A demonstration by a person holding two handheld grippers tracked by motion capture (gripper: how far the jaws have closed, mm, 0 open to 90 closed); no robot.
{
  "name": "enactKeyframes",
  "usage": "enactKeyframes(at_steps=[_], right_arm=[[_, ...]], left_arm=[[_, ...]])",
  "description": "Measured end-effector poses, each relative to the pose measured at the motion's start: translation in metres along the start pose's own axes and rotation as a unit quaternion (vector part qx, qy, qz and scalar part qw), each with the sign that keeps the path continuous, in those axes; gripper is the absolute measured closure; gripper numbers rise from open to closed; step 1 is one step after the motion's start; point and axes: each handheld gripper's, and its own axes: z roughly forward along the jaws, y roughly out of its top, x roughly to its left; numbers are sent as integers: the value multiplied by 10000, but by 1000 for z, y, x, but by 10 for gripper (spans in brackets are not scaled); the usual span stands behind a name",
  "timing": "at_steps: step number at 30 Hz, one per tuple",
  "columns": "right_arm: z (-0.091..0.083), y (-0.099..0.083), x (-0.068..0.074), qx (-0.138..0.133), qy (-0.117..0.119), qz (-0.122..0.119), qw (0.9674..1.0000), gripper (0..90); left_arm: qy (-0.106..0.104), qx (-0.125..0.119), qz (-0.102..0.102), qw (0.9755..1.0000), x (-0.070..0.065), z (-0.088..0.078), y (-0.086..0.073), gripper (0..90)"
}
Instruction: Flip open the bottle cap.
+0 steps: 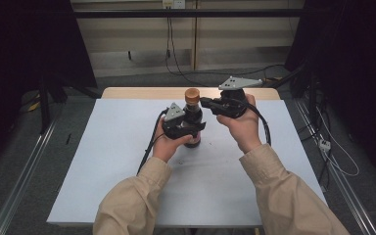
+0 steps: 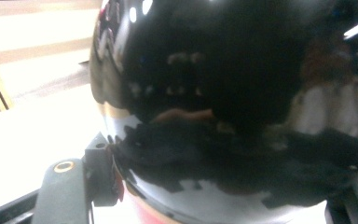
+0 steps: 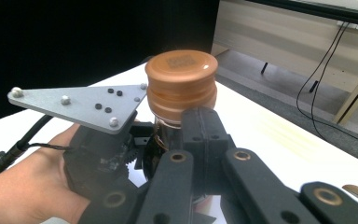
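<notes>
A dark glossy bottle (image 1: pixel 194 119) with a brown cap (image 1: pixel 192 95) stands upright on the white table top (image 1: pixel 127 147). My left gripper (image 1: pixel 192 129) is shut on the bottle's body from the left. In the left gripper view the black bottle (image 2: pixel 233 93) sits close up, with one finger (image 2: pixel 100 172) pressed against its side. My right gripper (image 1: pixel 205 102) reaches in from the right at cap height. Its jaws (image 3: pixel 204 135) stand shut together, just under the cap (image 3: pixel 182 79) and in front of the neck. Whether they touch the neck I cannot tell.
The white top covers a wooden table whose far edge (image 1: pixel 142 92) shows behind the bottle. Metal rails (image 1: pixel 22 171) run along the floor on both sides, and cables (image 1: pixel 338 156) lie at the right. Dark curtains flank the back wall.
</notes>
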Motion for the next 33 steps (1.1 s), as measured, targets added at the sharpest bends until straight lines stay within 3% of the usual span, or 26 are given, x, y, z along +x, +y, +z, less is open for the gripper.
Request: enactKeyframes(at_steps=[9, 33], right_arm=[[3, -1, -4, 6, -32, 66, 10000, 900], [1, 7, -4, -34, 149, 113, 9998, 900]], left_arm=[[17, -5, 28, 10000, -1, 0, 0, 296], [114, -76, 14, 9999, -2, 0, -2, 296]])
